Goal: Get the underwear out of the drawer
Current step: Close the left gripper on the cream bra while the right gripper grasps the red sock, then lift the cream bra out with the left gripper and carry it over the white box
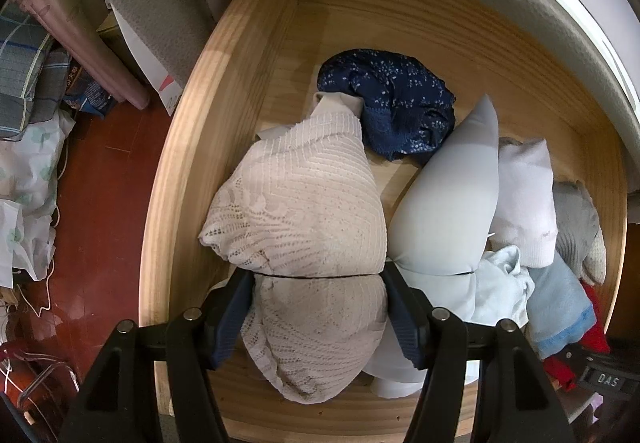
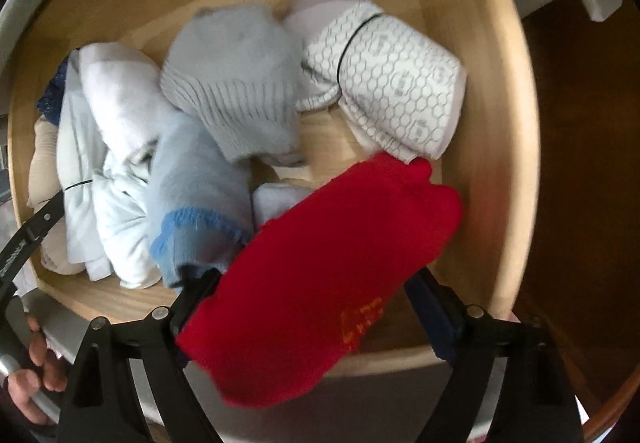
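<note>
Drawer holds the underwear. Left claw clamps the cream lace bra at 6 o'clock; lift straight. Right claw straddles the red sock, grip unclear; better released.

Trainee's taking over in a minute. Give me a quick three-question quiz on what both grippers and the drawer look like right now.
1. True or false: the left gripper is shut on the lace bundle.
2. What sits between the fingers of the right gripper? A) red sock B) green towel C) black belt
3. In the left wrist view, which piece lies just beyond the lace bundle, deeper in the drawer?

Key: 1 true; 2 A; 3 the navy cloth.
</note>
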{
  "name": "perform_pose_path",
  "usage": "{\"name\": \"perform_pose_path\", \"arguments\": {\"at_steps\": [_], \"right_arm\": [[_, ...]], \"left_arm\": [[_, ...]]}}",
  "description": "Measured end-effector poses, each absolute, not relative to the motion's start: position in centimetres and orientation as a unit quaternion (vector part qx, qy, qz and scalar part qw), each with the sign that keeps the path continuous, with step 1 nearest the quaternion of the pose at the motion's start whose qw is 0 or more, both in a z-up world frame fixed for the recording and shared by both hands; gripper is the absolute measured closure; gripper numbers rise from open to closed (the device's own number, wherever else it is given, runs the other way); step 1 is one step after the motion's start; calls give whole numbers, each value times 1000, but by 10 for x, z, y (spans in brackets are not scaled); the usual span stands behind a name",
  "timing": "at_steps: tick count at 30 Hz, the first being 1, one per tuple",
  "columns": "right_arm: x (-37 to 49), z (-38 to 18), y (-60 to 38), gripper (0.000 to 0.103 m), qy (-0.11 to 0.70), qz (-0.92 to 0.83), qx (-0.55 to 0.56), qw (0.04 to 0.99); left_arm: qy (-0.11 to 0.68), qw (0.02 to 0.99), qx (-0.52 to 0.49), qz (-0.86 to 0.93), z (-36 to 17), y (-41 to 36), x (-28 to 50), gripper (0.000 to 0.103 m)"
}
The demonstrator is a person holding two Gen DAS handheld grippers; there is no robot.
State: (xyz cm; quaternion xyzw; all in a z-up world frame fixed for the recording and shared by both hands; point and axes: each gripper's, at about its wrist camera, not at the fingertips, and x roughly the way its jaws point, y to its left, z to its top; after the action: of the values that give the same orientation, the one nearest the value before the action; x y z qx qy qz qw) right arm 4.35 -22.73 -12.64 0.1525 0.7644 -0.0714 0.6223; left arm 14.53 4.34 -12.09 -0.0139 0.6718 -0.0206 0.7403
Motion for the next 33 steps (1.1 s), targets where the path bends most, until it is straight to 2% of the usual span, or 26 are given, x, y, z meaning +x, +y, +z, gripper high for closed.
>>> {"name": "perform_pose_path", "arguments": {"at_steps": [1, 3, 9, 17, 23, 33], "right_arm": [[43, -126, -227, 27, 759, -70, 152, 630], [41, -123, -223, 41, 752, -60, 146, 640], [36, -108, -223, 51, 735, -45, 128, 664], [24, -81, -241, 52, 687, -26, 133, 714], [9, -49, -218, 53, 630, -44, 30, 775], [-8, -56, -214, 53, 613, -55, 22, 788]], "left_arm": [[672, 740, -14, -20, -121, 43, 146, 38], [672, 740, -14, -21, -121, 43, 145, 38], [671, 741, -15, -21, -121, 44, 145, 38], [671, 741, -15, -21, -121, 44, 146, 38], [669, 743, -14, -22, -121, 45, 145, 38], [666, 746, -11, -24, -116, 39, 141, 40]]}}
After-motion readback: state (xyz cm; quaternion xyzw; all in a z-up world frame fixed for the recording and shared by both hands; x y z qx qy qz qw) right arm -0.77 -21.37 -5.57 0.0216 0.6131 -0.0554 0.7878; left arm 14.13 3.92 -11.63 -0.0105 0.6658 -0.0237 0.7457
